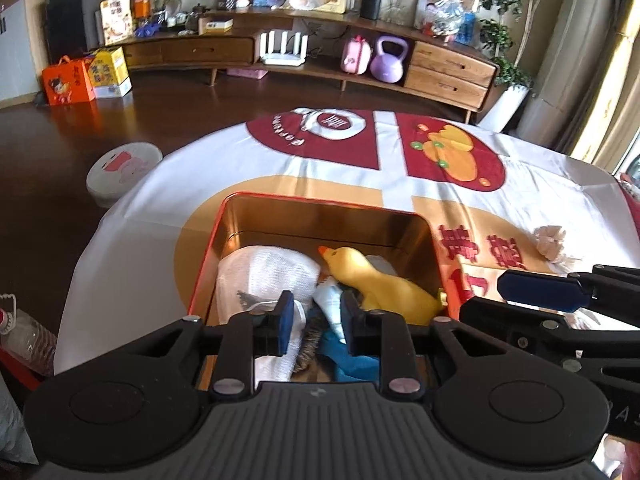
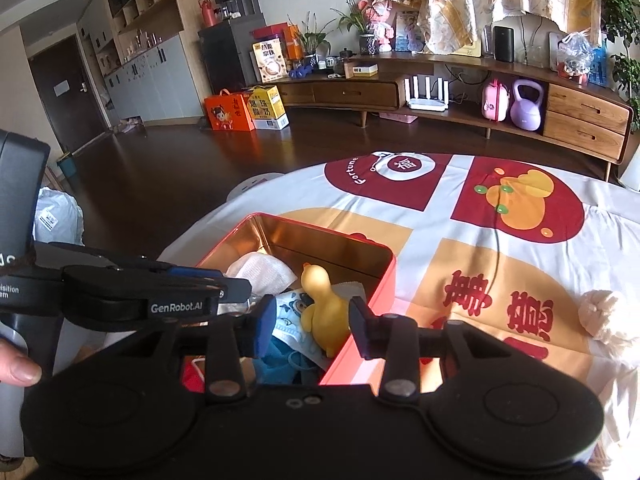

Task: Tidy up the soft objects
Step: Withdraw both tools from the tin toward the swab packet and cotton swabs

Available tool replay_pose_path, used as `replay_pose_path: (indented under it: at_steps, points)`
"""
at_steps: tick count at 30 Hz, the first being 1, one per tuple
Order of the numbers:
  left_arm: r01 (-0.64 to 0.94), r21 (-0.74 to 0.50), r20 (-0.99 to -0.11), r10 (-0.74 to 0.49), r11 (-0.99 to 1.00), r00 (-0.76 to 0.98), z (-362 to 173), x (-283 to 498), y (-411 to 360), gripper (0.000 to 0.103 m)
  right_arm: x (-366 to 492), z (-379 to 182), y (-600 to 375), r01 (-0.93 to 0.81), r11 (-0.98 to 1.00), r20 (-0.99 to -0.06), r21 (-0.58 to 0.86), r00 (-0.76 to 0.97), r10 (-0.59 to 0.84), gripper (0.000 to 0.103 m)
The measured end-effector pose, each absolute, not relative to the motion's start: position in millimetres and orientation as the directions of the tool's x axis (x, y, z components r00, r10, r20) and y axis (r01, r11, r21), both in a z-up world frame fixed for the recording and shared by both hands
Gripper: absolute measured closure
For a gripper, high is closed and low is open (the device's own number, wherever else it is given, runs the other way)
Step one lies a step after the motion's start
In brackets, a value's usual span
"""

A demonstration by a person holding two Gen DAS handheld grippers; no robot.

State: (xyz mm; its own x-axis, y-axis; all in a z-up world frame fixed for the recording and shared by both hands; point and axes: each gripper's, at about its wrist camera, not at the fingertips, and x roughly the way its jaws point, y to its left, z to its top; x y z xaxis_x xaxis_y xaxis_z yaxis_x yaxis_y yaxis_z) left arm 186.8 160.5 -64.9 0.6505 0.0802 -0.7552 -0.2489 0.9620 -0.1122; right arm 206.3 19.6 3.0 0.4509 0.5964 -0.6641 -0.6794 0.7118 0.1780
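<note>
Both claws hang over the near end of the orange tin (image 1: 404, 220), which sits on a worktop (image 1: 280, 160) under a red, gold and white printed cloth. The tin serves as the collecting place: it already holds a folded white towel (image 1: 264, 276), a yellow plush duck (image 1: 376, 280) lying along the right wall with its beak toward the far end, a printed face mask (image 2: 290, 320) and some blue fabric (image 1: 352, 356) — soft things packed side by side so they fit.

The left claw (image 1: 316, 320) has its fingers apart and holds nothing; its pads sit just above the towel and blue fabric, as if free to tuck or press the pile down. The right claw (image 2: 312, 328) is likewise spread and empty, straddling the duck and the tin's right wall.

One fluffy cream plush (image 2: 606, 312) lies out on the cloth, well apart from the tin on the right — probably the next piece to gather, and the right claw is the nearer one.
</note>
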Motion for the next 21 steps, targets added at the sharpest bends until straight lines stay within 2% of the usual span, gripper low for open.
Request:
replay_pose_path:
  at_steps: [7,16,18,19,20,21]
  points:
    - [-0.198,-0.113,-0.734,0.053,0.974,0.677,-52,177,137,0.074,195,15,-6,-0.674,0.716,-0.641,0.184,0.470,0.607,0.052]
    - [-0.134,-0.131,-0.710,0.001,0.982,0.704,-39,162,103,0.073,180,25,-46,-0.656,0.727,-0.625,0.203,0.485,0.612,0.044]
    - [-0.120,-0.135,-0.706,-0.010,0.984,0.708,-38,159,94,0.064,176,26,-56,-0.649,0.733,-0.619,0.202,0.496,0.609,0.042]
    - [-0.114,-0.139,-0.703,-0.016,0.984,0.711,-38,158,90,0.044,174,27,-62,-0.648,0.734,-0.616,0.202,0.499,0.610,0.040]
    - [-0.109,-0.144,-0.699,-0.023,0.983,0.715,-38,156,87,0.031,173,27,-67,-0.645,0.737,-0.615,0.203,0.502,0.608,0.040]
    - [-0.100,-0.151,-0.692,-0.033,0.983,0.721,-37,154,83,0.031,172,27,-73,-0.640,0.741,-0.614,0.203,0.506,0.606,0.040]
